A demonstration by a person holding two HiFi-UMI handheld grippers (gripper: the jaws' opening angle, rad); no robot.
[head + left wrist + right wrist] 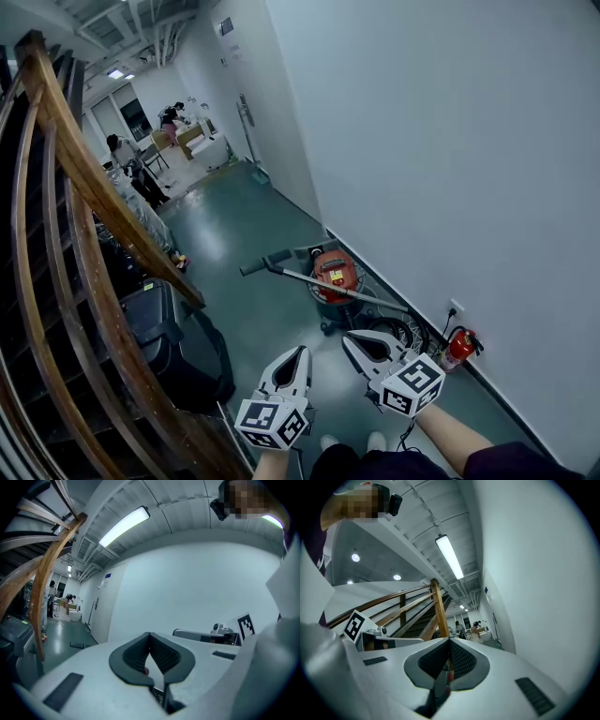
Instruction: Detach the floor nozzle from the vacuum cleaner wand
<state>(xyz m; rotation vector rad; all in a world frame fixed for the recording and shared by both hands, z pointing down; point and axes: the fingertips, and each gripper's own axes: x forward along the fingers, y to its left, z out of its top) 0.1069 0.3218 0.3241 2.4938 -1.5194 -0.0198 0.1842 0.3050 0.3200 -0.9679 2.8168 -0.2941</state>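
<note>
1. Left claw (149, 634) is clenched. Its dark ribbed pads meet at the tips with nothing between them, and it touches nothing.
2. Right claw (449, 641) is the same: pads pressed tip to tip, empty, in the air just beside the left one.
3. Each claw has a cube (272, 424) at its rear with black-and-white square markers. Both claws point out over the green floor (244, 225).
4. Ahead of the right claw's tips, and clear of them, a red vacuum cleaner (335, 271) stands by the white wall (450, 141).
5. A silver wand (347, 292) slants across the vacuum cleaner, just beyond both claws. The dark floor nozzle (264, 263) sits on the wand's end ahead of the left claw and looks still joined to it.
6. Just right of the right claw there's a coiled black hose (405, 328). Further right, against the wall, is a red fire extinguisher (457, 348).
7. Left of the left claw are a black bin (164, 323) and a curved wooden stair rail (84, 178).
8. The only clear print is the marker squares. Any label on the vacuum cleaner is too small to read.
</note>
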